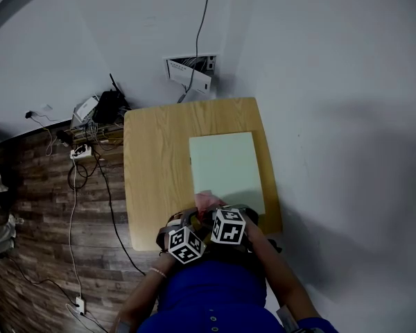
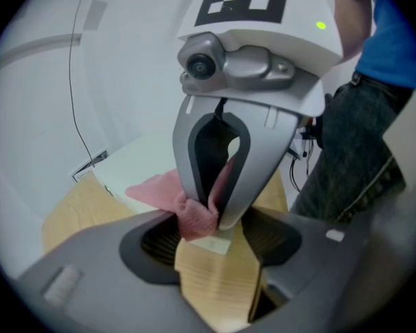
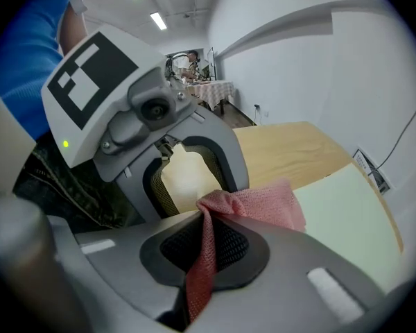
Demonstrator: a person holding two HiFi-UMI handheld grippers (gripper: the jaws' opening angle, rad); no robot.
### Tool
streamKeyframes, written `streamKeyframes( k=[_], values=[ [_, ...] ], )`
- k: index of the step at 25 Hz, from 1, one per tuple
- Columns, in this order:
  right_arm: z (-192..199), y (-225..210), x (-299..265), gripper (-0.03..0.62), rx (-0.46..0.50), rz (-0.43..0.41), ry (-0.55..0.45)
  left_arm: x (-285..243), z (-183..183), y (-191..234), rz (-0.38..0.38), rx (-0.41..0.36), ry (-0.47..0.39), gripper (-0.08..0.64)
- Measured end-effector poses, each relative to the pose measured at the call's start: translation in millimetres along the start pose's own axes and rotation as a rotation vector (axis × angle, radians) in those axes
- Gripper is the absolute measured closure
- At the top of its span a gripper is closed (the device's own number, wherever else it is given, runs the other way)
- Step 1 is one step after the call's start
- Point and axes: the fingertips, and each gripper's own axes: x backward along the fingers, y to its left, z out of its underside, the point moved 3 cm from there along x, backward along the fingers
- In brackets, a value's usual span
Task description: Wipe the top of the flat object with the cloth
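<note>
A pale green flat board point(image 1: 225, 165) lies on the right half of a wooden table point(image 1: 156, 179). A pink cloth point(image 1: 206, 200) rests at the board's near edge. My right gripper point(image 3: 206, 220) is shut on the cloth point(image 3: 256, 201), which bunches between its jaws and spreads out toward the board point(image 3: 343, 200). In the left gripper view the right gripper point(image 2: 208, 217) pinches the cloth point(image 2: 163, 188) just above the board's corner. My left gripper point(image 2: 215, 252) faces it from close by, jaws apart with bare table between them, holding nothing. Both marker cubes hang over the table's near edge.
Cables, a power strip point(image 1: 81, 151) and a black device point(image 1: 109, 106) lie on the wood floor left of the table. A white wall box point(image 1: 192, 73) with a cable sits behind the table. A pale surface runs along the table's right side. The person's legs stand close to the near edge.
</note>
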Motion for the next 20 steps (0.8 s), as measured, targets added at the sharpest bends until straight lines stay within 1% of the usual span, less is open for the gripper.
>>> streamKeyframes(
  k=[7, 9, 14, 20],
  values=[
    [7, 0, 1, 0.578, -0.012, -0.007, 0.010, -1, 1, -2, 0.002, -0.039, 0.008, 0.290],
    [14, -1, 4, 0.578, -0.019, -0.011, 0.020, -3, 0, -3, 0.007, -0.035, 0.005, 0.290],
    [27, -4, 12, 0.578, -0.073, -0.016, 0.026, -3, -2, -3, 0.012, -0.032, 0.005, 0.290],
    [48, -11, 22, 0.578, -0.137, 0.001, 0.036, -3, -3, -3, 0.019, -0.035, 0.005, 0.290]
  ],
)
